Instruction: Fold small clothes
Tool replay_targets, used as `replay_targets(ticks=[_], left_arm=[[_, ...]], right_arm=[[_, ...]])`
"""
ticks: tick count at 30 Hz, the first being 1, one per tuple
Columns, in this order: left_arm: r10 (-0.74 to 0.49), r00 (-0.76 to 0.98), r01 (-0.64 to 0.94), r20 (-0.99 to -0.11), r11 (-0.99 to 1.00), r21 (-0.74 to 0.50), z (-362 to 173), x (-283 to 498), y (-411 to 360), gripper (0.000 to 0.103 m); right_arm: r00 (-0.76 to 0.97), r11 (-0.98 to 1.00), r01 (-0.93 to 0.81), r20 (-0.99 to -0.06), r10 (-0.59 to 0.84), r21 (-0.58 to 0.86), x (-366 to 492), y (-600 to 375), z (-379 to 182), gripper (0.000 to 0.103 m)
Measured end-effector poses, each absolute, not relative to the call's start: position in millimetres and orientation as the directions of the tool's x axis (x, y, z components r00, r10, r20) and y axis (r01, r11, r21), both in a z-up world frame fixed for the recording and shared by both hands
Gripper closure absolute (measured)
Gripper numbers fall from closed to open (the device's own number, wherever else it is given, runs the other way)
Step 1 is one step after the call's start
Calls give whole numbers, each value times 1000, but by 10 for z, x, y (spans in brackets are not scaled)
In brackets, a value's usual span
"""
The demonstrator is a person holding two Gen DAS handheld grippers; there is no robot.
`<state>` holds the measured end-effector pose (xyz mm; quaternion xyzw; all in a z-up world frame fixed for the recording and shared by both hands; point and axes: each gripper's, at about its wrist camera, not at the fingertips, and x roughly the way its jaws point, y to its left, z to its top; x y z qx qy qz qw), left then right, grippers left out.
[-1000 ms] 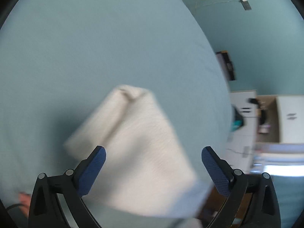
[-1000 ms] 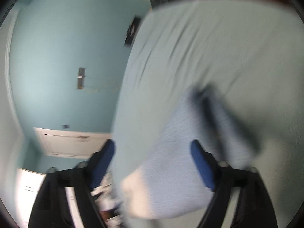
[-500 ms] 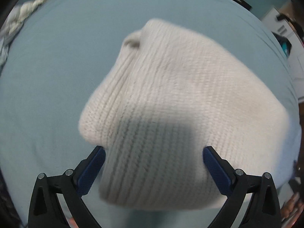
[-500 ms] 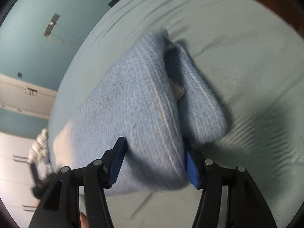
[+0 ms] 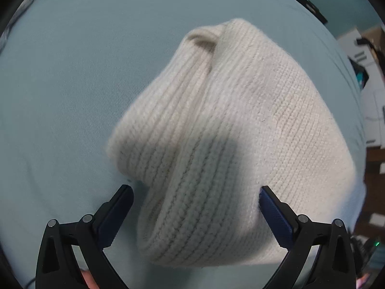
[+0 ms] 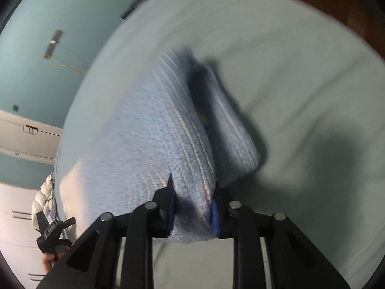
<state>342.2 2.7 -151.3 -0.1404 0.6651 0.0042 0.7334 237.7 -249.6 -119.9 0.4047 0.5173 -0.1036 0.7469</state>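
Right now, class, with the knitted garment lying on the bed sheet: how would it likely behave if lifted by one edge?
The knitted garment would probably flop and drape, since it already lies in soft rolled folds. Its fuzzy ribbed knit likely grips rather than slips. It seems light, as it barely dents the bed sheet.

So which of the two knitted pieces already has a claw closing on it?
The light blue knit: the right claw is closing on its near edge. The cream knit just sits between the left claw's wide-open jaws.

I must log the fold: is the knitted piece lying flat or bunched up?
Bunched: the knitted piece humps up in thick rolls on the sheet.
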Motion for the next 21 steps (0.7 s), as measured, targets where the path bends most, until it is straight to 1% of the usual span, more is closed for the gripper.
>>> replay_targets(ticks=[1, 2, 3, 4, 5, 6, 7, 8, 9, 11, 12, 13, 15, 16, 17, 18, 20, 21], left_arm=[[-154, 128, -187, -980, 966, -177, -1446, 3483, -21, 0], [-98, 166, -186, -981, 974, -129, -1332, 3464, 11, 0], [-51, 207, -187, -977, 978, -91, -1223, 3468, 35, 1], [6, 260, -192, -966, 980, -46, -1098, 3465, 61, 1], [70, 338, -197, -939, 980, 2, -940, 3479, 63, 1], [103, 390, -196, -915, 980, 27, -845, 3488, 44, 1], [127, 440, -189, -889, 981, 47, -761, 3500, 6, 1], [135, 503, -155, -854, 986, 65, -676, 3525, -96, 0], [125, 537, -115, -834, 991, 74, -661, 3589, -240, 0], [84, 577, -18, -812, 996, 91, -692, 3682, -521, 0], [41, 583, 45, -812, 996, 82, -753, 3768, -664, 0], [-8, 575, 97, -818, 994, 59, -851, 3625, -516, 0], [-82, 543, 172, -836, 985, 15, -1018, 3648, -716, 0], [-95, 531, 195, -842, 981, 11, -1101, 3670, -766, 0], [-94, 516, 227, -852, 973, 30, -1247, 3723, -856, 0], [-75, 505, 240, -860, 969, 56, -1358, 3774, -880, 0], [-12, 474, 259, -880, 957, 127, -1609, 3893, -900, 0], [-14, 480, 258, -877, 958, 126, -1673, 3924, -872, 0]], right_arm=[[448, 652, 576, -857, 253, 493, 2383, -2483, -1157, 72], [449, 663, 579, -865, 226, 474, 2383, -2478, -1081, 66], [444, 688, 584, -879, 172, 430, 2340, -2426, -978, 57], [453, 718, 587, -887, 91, 373, 2324, -2342, -802, 56], [472, 749, 593, -881, -27, 295, 2291, -2246, -637, 56], [491, 771, 602, -857, -154, 206, 2267, -2135, -465, 53], [522, 790, 599, -812, -261, 130, 2263, -1997, -313, 39], [557, 811, 578, -769, -314, 89, 2308, -1857, -222, 28], [588, 834, 548, -735, -337, 56, 2359, -1723, -179, 10], [630, 881, 473, -690, -356, -22, 2544, -1413, -172, 8], [650, 904, 422, -673, -352, -64, 2655, -1242, -199, 8], [673, 924, 371, -658, -338, -96, 2632, -1222, -199, 8], [699, 937, 330, -636, -325, -116, 2796, -1125, -229, 8], [710, 938, 332, -630, -315, -94, 2816, -1068, -308, 8], [721, 944, 329, -636, -274, -33, 2892, -1061, -374, 8], [726, 946, 320, -652, -219, 40, 2930, -1090, -433, 8], [716, 944, 303, -684, -137, 128, 2944, -1218, -521, 8], [699, 946, 291, -707, -107, 145, 3008, -1241, -601, 8]])
